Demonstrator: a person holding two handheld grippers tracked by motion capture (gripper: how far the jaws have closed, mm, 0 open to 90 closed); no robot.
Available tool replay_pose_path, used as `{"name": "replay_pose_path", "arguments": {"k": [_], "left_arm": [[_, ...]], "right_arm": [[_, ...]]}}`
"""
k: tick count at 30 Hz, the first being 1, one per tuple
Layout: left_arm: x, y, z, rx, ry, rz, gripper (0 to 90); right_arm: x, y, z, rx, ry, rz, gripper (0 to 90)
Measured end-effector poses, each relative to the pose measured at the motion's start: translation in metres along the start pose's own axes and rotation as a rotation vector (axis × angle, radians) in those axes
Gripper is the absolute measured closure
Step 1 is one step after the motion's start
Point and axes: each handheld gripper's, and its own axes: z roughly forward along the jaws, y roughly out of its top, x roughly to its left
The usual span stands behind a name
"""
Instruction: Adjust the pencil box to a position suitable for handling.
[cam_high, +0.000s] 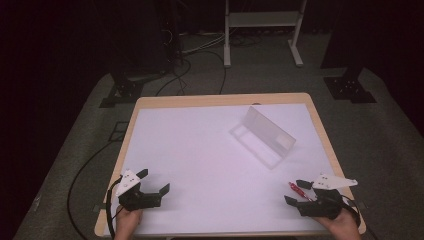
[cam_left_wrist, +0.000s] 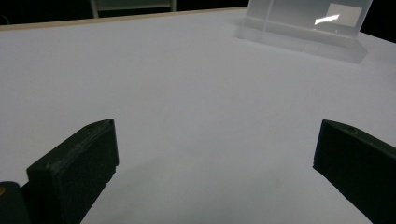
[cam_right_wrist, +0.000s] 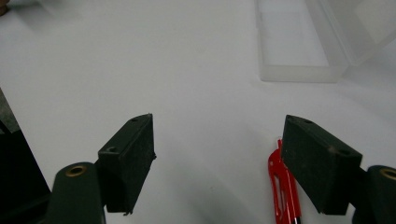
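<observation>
A clear plastic box (cam_high: 262, 137) with its lid standing open sits on the white table top (cam_high: 200, 160), right of centre. A red pen (cam_high: 300, 191) lies near the front right corner. My right gripper (cam_high: 296, 192) is open around it. In the right gripper view the pen (cam_right_wrist: 282, 186) lies on the table just inside the right-hand jaw, partly hidden by it, and the box (cam_right_wrist: 294, 46) is ahead. My left gripper (cam_high: 154, 181) rests open at the front left. Nothing but bare table lies between its jaws (cam_left_wrist: 217, 140), and the box (cam_left_wrist: 303, 23) is far ahead.
The table has a wooden rim (cam_high: 220, 99). On the grey floor beyond it are a white frame stand (cam_high: 262, 30), black stand bases (cam_high: 350, 87) and cables (cam_high: 190, 60). A cable (cam_high: 80, 175) runs along the floor left of the table.
</observation>
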Motion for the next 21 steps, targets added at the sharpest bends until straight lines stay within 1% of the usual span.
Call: {"name": "replay_pose_path", "arguments": {"k": [2, 4, 5, 6, 8, 11, 12, 16, 17, 18, 21], "left_arm": [[0.0, 0.0, 0.0, 0.0, -0.001, -0.002, 0.0], [0.001, 0.0, -0.001, -0.004, -0.001, 0.005, 0.0], [0.0, 0.0, -0.001, -0.008, -0.001, 0.003, 0.0], [0.0, -0.001, -0.001, -0.009, -0.004, 0.001, 0.0], [0.0, 0.0, -0.001, -0.006, -0.005, 0.004, 0.0], [-0.001, 0.0, -0.001, -0.003, -0.004, 0.013, 0.0], [-0.001, 0.0, -0.001, -0.004, -0.003, 0.013, 0.0], [0.0, -0.001, -0.001, -0.008, -0.005, 0.003, 0.0], [0.0, -0.001, -0.001, -0.008, -0.005, 0.003, 0.0], [0.0, -0.001, -0.001, -0.007, -0.005, 0.005, 0.0], [-0.001, -0.001, -0.001, -0.006, -0.005, 0.014, 0.0]], "right_arm": [[0.0, 0.004, 0.0, 0.005, 0.005, -0.005, 25.2], [-0.001, 0.009, 0.001, 0.013, 0.009, -0.009, 25.2], [-0.001, 0.009, 0.001, 0.013, 0.009, -0.009, 25.2], [0.0, 0.015, 0.003, 0.016, 0.025, -0.016, 25.2], [0.001, 0.018, 0.004, 0.02, 0.028, -0.017, 25.2], [0.003, 0.031, 0.01, 0.024, 0.049, -0.038, 25.1], [0.003, 0.04, 0.014, 0.024, 0.055, -0.056, 25.1], [0.004, 0.054, 0.022, 0.035, 0.067, -0.077, 25.1], [0.004, 0.054, 0.022, 0.035, 0.067, -0.077, 25.1], [0.004, 0.061, 0.027, 0.038, 0.071, -0.086, 25.1], [0.004, 0.066, 0.03, 0.037, 0.076, -0.089, 25.1]]}}
